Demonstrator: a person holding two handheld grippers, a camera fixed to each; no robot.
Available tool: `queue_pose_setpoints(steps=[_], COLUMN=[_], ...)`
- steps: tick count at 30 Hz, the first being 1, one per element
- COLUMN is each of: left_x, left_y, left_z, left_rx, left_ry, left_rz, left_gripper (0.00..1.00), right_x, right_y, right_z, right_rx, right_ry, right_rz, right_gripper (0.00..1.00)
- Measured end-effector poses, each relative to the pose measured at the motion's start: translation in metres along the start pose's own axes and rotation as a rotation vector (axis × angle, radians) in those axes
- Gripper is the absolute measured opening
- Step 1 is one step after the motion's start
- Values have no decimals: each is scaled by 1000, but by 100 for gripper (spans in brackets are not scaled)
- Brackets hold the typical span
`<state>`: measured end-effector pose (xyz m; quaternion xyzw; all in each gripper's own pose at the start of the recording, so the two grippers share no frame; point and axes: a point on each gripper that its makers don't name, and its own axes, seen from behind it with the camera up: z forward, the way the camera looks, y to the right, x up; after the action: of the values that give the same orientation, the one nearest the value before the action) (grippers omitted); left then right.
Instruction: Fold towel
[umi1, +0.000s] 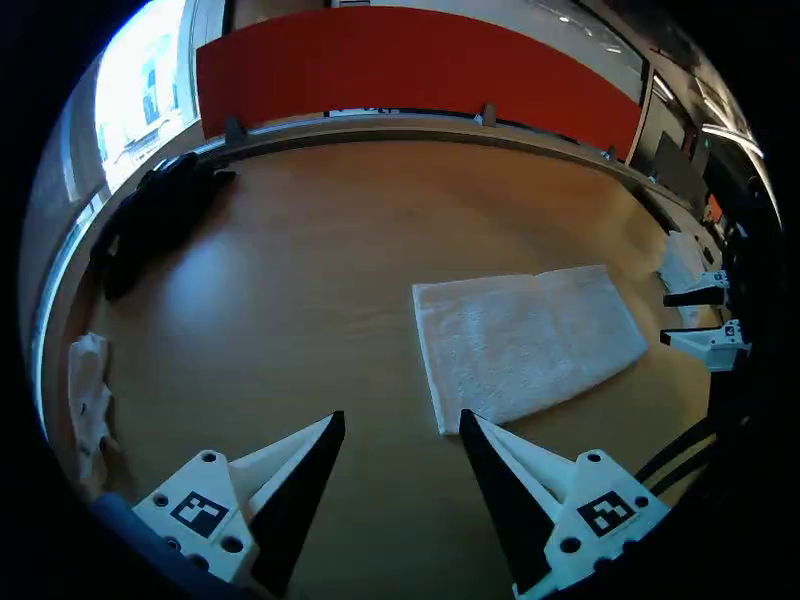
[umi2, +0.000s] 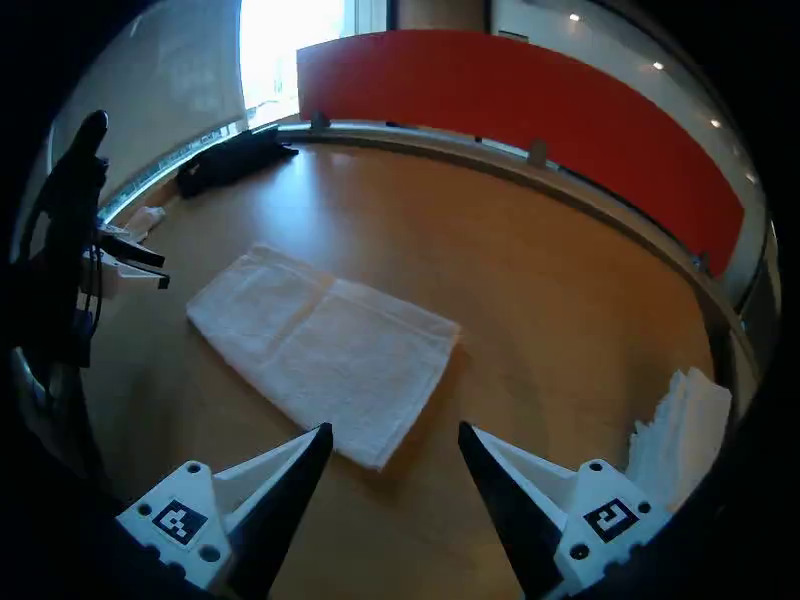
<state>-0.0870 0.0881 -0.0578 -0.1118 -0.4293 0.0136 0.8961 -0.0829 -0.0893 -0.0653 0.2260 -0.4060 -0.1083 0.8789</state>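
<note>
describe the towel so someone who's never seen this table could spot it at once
Find the wooden table with the red panel along its far edge. Near its middle lies the towel, a white rectangle folded flat. Unlike the dark bundle in the corner, the crumpled white cloth and the white stack at the edges, it lies alone on open wood.

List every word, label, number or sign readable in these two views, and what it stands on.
No readable text anywhere.
Black-and-white square marker tags on the left gripper and right gripper: coded patterns, no letters or digits.
Red divider panel, folded white terry towel, wooden table: no print visible.
</note>
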Motion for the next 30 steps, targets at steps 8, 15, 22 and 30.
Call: queue_pose_setpoints(steps=[8, 15, 22, 30], left_x=[-15, -24, -35, -48], left_y=[-10, -16, -21, -26], left_z=[-20, -33, -43, -55], left_rx=[30, 45, 60, 72], left_ry=[0, -1, -3, -11], left_rz=[-35, -53, -64, -94], left_gripper=[85, 85, 85, 85], right_x=[-7, -9, -18, -34], right_y=[-6, -10, -12, -16], right_z=[4, 8, 15, 23], right_rx=[30, 44, 55, 78], right_ry=[-19, -30, -53, -97], right_rz=[-43, -77, -96, -78], right_gripper=[98, 97, 87, 64])
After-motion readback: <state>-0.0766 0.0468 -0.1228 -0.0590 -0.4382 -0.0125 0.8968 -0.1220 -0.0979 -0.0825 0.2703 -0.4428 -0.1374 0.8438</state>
